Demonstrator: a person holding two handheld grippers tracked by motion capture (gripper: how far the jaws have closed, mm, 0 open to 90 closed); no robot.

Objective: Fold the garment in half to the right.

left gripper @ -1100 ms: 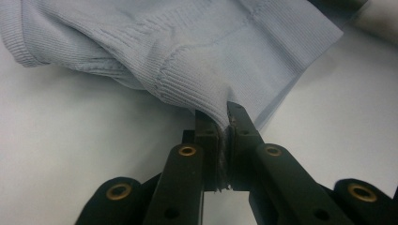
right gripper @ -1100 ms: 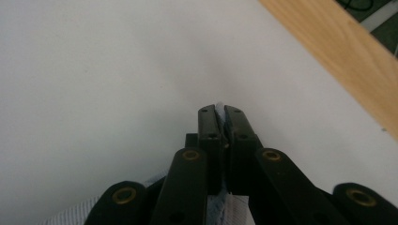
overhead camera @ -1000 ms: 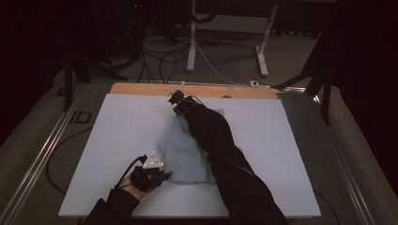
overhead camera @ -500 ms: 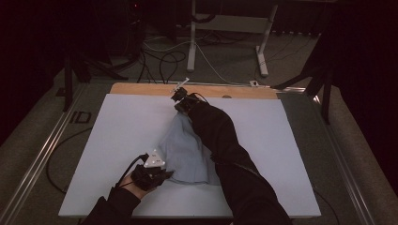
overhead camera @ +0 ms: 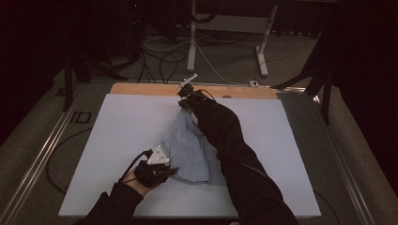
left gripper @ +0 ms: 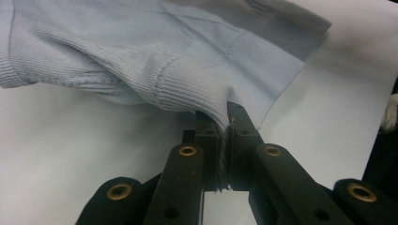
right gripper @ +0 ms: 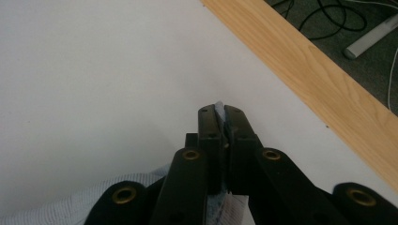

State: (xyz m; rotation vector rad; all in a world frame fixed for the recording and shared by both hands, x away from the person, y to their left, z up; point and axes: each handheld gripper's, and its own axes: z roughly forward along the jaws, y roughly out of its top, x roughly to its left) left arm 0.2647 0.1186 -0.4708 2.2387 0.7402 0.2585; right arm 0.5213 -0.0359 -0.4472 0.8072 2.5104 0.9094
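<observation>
Soft blue knit garment pinched at two ends – limp, light, easy to stretch.

The pale blue garment (overhead camera: 190,150) lies on the white table (overhead camera: 117,122), running from about 12 o'clock near the wooden edge strip (overhead camera: 141,89) down toward 6 o'clock by the person's side. The left tool (left gripper: 224,124) is clamped tight on a ribbed hem or cuff, cloth squeezed thin between its jaws; the right tool (right gripper: 220,112) is likewise closed on a sliver of blue fabric at the far end. By the look of it the knit is floppy and will sag and drape between the two holds – no stiffness to lean on. The ribbed band is likely the firmest place to grip; the thinner cloth could slip or pull out of shape under tension.
</observation>
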